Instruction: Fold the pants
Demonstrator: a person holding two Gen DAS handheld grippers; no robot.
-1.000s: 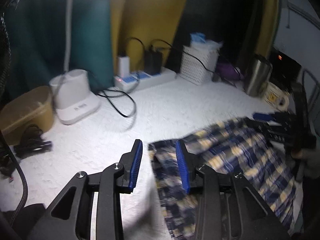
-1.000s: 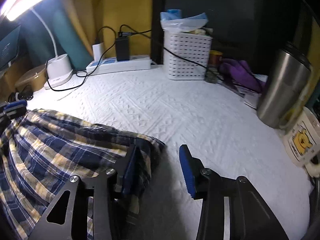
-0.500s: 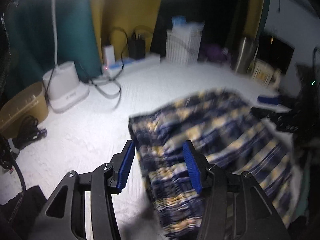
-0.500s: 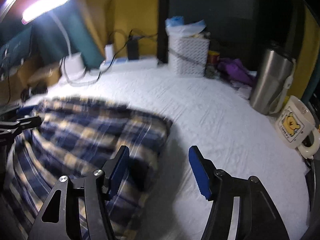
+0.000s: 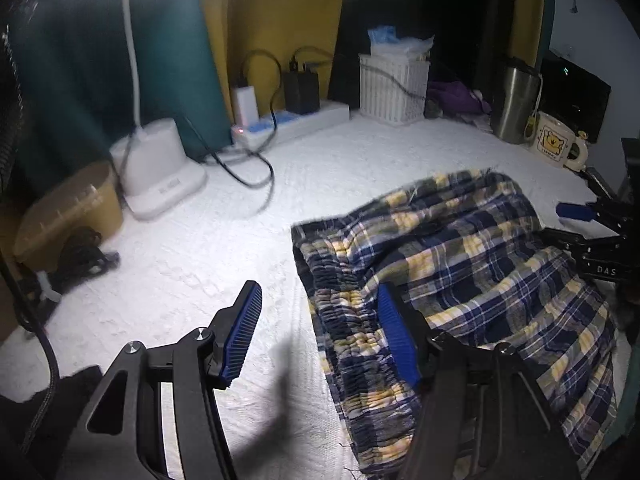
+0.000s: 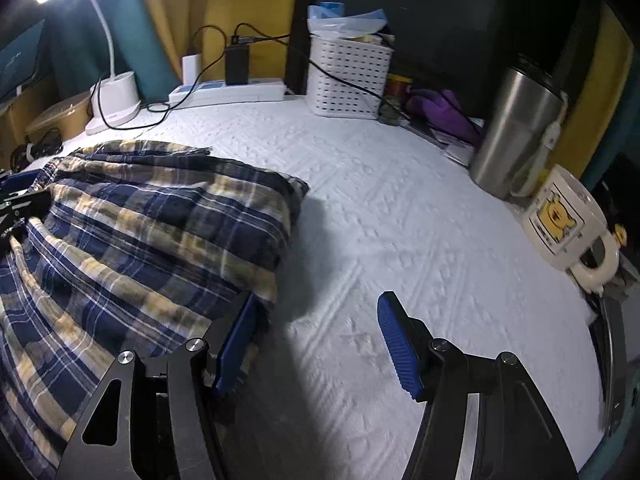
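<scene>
pants (image 5: 460, 264): lower edge cut off | right claw (image 5: 576, 212): mostly out of frame

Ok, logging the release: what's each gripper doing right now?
Left gripper: open, holding nothing, fingers just widened over the plaid pants.
Right gripper: open, holding nothing.

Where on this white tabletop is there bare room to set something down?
Free: the stretch between the plaid pants and the steel tumbler, and between the pants and the lamp base. Crowded: the back edge, with power strip, basket and mug.
</scene>
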